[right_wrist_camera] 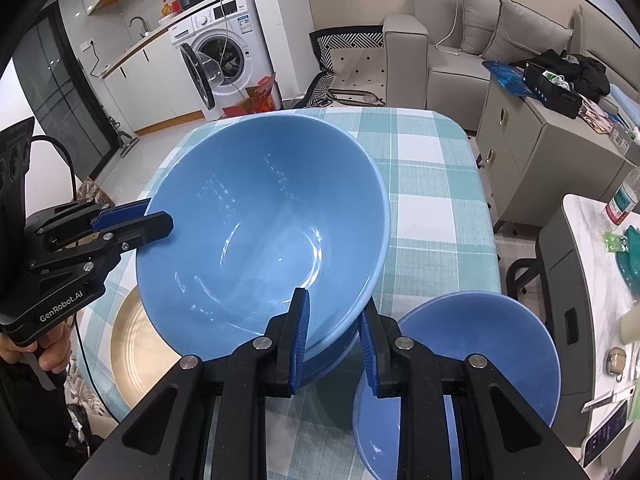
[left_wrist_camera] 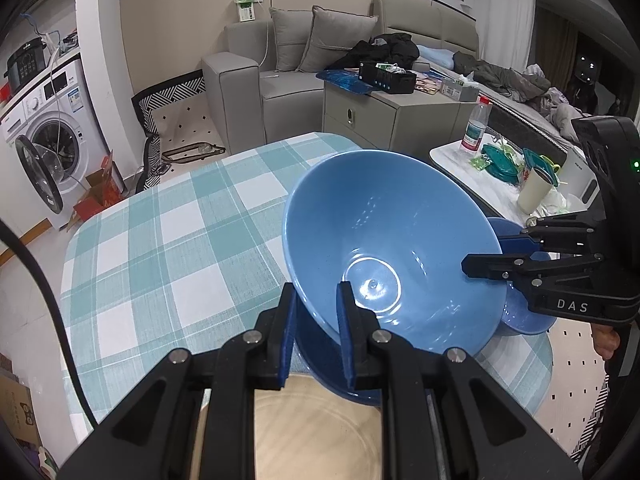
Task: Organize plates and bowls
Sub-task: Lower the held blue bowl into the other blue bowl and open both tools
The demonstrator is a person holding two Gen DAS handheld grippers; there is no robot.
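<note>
Tilted blue bowl (left_wrist_camera: 384, 240), mouth camera-ward

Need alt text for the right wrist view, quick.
Two hand-held grippers clamp opposite rims of a large light blue bowl, tilted over a checked tablecloth: right hand-held gripper near, left hand-held gripper far. A smaller blue bowl sits right, a gold plate left.

Large bowl (right_wrist_camera: 260, 232) sits between plate (right_wrist_camera: 136, 356) and smaller bowl (right_wrist_camera: 480, 360).
</note>
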